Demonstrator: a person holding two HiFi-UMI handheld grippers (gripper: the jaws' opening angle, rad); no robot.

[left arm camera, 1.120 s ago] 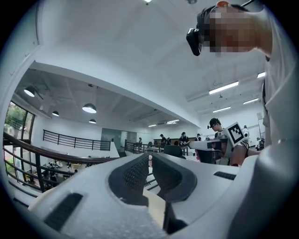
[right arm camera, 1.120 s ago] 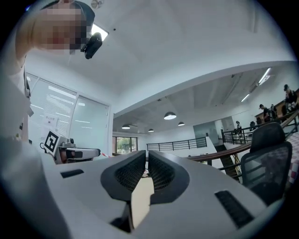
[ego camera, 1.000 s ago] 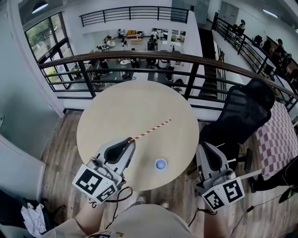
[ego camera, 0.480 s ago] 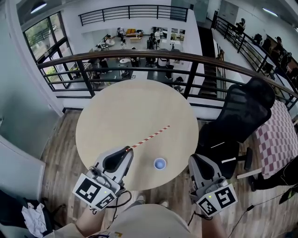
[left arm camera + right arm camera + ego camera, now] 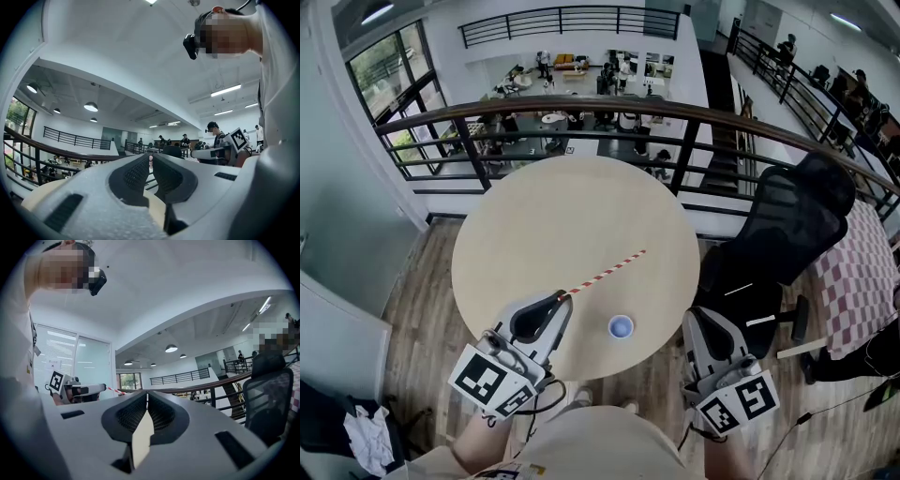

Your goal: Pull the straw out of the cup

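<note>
Both of your grippers sit low in the head view, near the edge of the round table (image 5: 516, 216) closest to you. Your left gripper (image 5: 563, 296) is clamped on one end of the red-and-white striped straw (image 5: 607, 272). In the left gripper view the jaws are pressed against that end, with a short stub of the straw (image 5: 150, 161) showing between the ribbed pads. From the grip the straw slants away to your right, over the middle of the tabletop. It is fully out of the small blue cup (image 5: 621, 326) and does not touch it. The cup stands upright on the table near the front rim, just to the right of your left gripper.

Your right gripper (image 5: 700, 315) is off the table's right side, beside the black office chair (image 5: 792, 220). Its jaws are closed together on nothing (the right gripper view shows the two pads meeting with only a thin seam). That same view catches your left gripper (image 5: 79, 391) across from it, with the straw (image 5: 115, 390) poking out.
</note>
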